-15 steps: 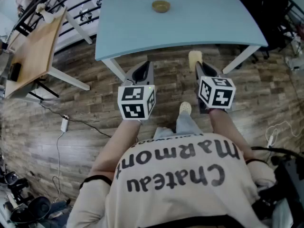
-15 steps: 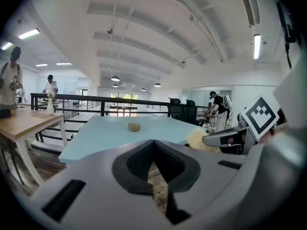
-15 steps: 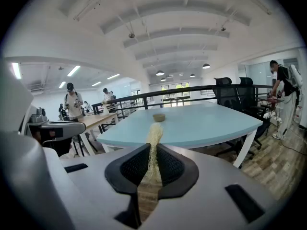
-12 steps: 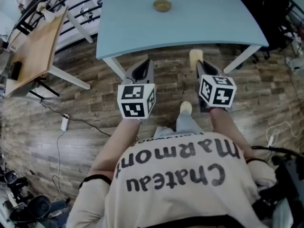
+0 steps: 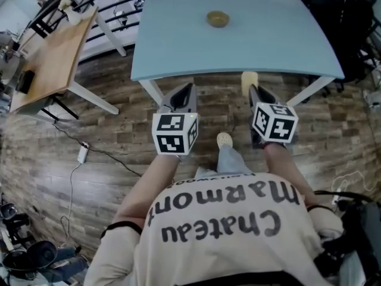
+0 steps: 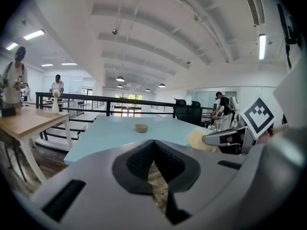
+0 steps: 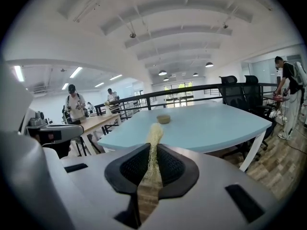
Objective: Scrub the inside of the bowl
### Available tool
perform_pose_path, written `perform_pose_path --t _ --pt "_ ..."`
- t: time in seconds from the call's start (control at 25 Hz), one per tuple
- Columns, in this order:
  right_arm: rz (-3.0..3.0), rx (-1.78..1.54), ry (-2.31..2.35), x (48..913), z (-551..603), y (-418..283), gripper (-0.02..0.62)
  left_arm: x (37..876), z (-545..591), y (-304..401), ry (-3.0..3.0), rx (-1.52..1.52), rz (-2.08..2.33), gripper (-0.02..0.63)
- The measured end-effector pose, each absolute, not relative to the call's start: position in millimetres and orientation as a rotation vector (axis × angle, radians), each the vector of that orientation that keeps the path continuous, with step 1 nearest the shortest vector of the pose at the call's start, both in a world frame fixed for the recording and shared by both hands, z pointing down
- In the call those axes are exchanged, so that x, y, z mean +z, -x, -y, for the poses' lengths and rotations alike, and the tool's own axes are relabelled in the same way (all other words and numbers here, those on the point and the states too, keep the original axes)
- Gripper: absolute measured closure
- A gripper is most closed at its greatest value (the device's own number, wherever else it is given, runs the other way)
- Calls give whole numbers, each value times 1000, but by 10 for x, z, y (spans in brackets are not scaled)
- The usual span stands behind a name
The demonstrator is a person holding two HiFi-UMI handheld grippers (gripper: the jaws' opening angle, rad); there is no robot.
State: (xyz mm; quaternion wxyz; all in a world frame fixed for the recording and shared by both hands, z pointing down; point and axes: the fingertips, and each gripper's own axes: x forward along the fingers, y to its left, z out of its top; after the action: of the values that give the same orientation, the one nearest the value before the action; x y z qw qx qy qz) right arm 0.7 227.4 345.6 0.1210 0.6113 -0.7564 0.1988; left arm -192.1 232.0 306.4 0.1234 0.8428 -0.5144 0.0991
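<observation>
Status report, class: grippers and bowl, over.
Left gripper shut, empty. Right gripper shut on pale fibrous scrub pad. Small tan bowl on light-blue table, untouched. Nothing blocking.

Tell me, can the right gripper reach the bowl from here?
Probably not yet. The bowl sits far in on the table, while the right gripper hangs over the floor before the table's edge. Nothing blocks the way.

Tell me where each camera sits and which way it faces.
Head view: on the person's head, facing steeply down at the table and bowl; shows forearms, left gripper, right gripper.
Left gripper view: on the left gripper, facing across the table; shows its shut, empty jaws.
Right gripper view: on the right gripper, facing likewise; shows its jaws shut on the scrub pad.
Shared: all three show the bowl.
</observation>
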Motion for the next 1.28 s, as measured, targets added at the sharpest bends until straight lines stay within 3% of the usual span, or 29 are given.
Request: perform_pose_path --t 0.44,1.28 --pt "2236 631 -1712 3600 -1353 -51 537 3162 -1505 1807 -2423 258 1473 603" --pt "2281 751 -1642 3857 248 -778 537 3383 -62 1005 -2353 296 1496 603"
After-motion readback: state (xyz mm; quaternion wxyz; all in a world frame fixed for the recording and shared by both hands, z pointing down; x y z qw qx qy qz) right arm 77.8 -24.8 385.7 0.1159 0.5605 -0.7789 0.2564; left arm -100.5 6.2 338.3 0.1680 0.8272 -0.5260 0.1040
